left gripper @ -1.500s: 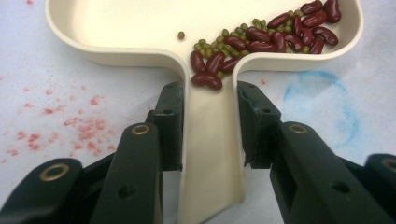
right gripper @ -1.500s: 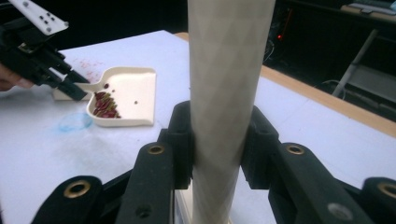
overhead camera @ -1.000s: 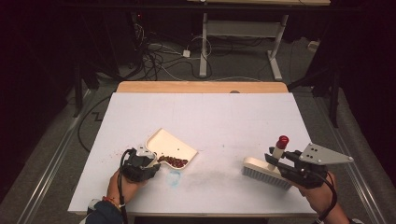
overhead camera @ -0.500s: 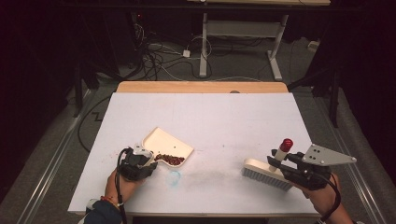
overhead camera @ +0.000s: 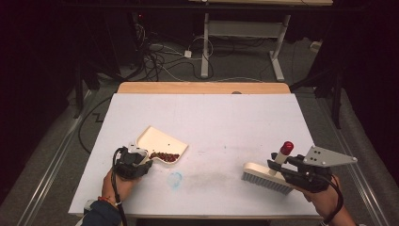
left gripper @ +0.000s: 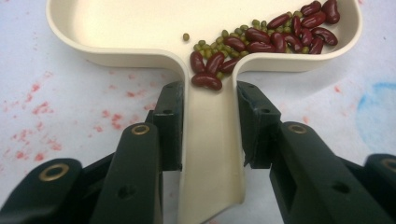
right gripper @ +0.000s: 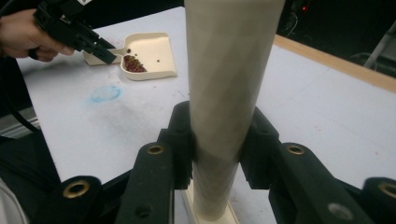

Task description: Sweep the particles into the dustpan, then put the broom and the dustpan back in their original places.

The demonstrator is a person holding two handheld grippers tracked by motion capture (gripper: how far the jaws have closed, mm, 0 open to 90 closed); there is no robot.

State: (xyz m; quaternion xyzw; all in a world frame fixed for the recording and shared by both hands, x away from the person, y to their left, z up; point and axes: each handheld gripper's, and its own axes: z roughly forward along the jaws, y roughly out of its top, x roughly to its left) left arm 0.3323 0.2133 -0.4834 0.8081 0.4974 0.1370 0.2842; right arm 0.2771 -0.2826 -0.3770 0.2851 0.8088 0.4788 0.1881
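Note:
A cream dustpan [overhead camera: 157, 140] lies on the white table [overhead camera: 221, 117] at the front left. Red kidney beans and small green beans [left gripper: 261, 39] are heaped in it by the mouth of its handle [left gripper: 210, 154]. My left gripper [left gripper: 212, 126] is shut on that handle, one jaw on each side; from above, the left gripper [overhead camera: 142, 159] is just behind the pan. At the front right, a cream brush [overhead camera: 266, 176] rests bristles down, its red-tipped handle [overhead camera: 286, 147] pointing up. My right gripper [right gripper: 217, 144] is shut on this handle [right gripper: 229, 70].
A faint blue stain [overhead camera: 175, 179] marks the table between pan and brush, with a grey smudge to its right. A wooden strip [overhead camera: 202, 88] edges the table's far side. Cables and desk legs lie on the floor beyond.
The dustpan, held by my left gripper, has shifted slightly to the left and settled flatter on the table. The right gripper and brush have barely moved.

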